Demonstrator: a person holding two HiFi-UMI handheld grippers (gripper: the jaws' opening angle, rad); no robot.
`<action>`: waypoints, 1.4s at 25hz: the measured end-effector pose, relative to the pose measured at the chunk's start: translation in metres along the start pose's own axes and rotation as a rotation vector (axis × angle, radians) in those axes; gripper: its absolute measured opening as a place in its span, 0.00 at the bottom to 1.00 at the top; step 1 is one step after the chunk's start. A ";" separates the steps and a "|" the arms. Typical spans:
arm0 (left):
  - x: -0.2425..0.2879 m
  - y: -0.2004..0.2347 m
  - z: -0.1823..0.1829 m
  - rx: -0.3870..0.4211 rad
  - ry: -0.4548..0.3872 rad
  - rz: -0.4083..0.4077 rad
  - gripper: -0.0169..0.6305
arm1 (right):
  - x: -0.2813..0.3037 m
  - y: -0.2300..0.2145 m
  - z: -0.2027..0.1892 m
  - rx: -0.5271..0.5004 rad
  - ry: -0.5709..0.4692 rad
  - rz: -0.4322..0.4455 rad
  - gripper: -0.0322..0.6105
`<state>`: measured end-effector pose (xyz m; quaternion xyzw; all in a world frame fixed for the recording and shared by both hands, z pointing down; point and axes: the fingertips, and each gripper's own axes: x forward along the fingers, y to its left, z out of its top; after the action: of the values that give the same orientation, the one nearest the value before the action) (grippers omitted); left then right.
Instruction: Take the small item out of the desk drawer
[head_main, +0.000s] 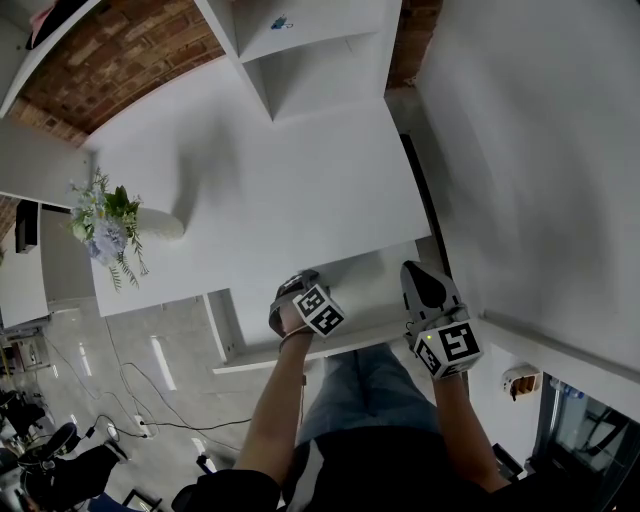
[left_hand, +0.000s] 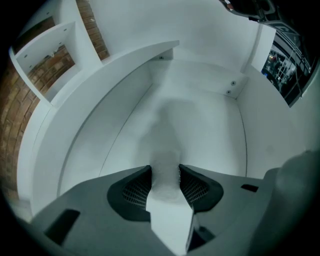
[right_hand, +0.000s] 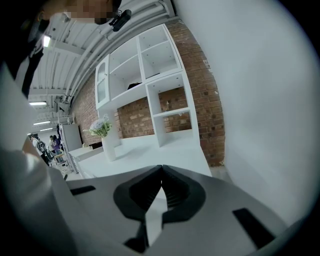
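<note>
The white desk drawer (head_main: 372, 272) stands pulled open under the desk top (head_main: 270, 180). My left gripper (head_main: 298, 288) reaches down into it. In the left gripper view the jaws (left_hand: 164, 169) hold a small white, rough-surfaced item (left_hand: 164, 186) that fills the gap between both ribbed pads, just above the drawer's bare white floor (left_hand: 200, 125). My right gripper (head_main: 417, 278) hovers over the drawer's right end. Its jaws (right_hand: 161, 172) are shut with nothing between them, pointing across the desk top toward the shelves.
A white vase of flowers (head_main: 112, 226) stands at the desk's left end. A white shelf unit (head_main: 300, 50) rises at the back against a brick wall (head_main: 110, 60). A white wall (head_main: 540, 150) runs along the right. The person's legs are below the drawer front.
</note>
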<state>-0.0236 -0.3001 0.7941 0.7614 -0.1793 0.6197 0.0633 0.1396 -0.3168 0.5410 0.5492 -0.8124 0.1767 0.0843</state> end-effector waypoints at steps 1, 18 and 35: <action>-0.001 -0.001 0.001 0.008 -0.004 -0.002 0.29 | 0.000 0.000 0.000 -0.001 -0.001 0.002 0.05; -0.162 0.023 0.055 -0.265 -0.544 0.136 0.28 | -0.003 0.020 0.045 -0.043 -0.112 0.049 0.05; -0.401 0.110 0.003 -0.644 -1.166 0.697 0.28 | 0.008 0.068 0.109 -0.127 -0.278 0.121 0.05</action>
<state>-0.1265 -0.3246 0.3918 0.8091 -0.5870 0.0171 -0.0221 0.0799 -0.3428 0.4296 0.5119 -0.8575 0.0518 -0.0053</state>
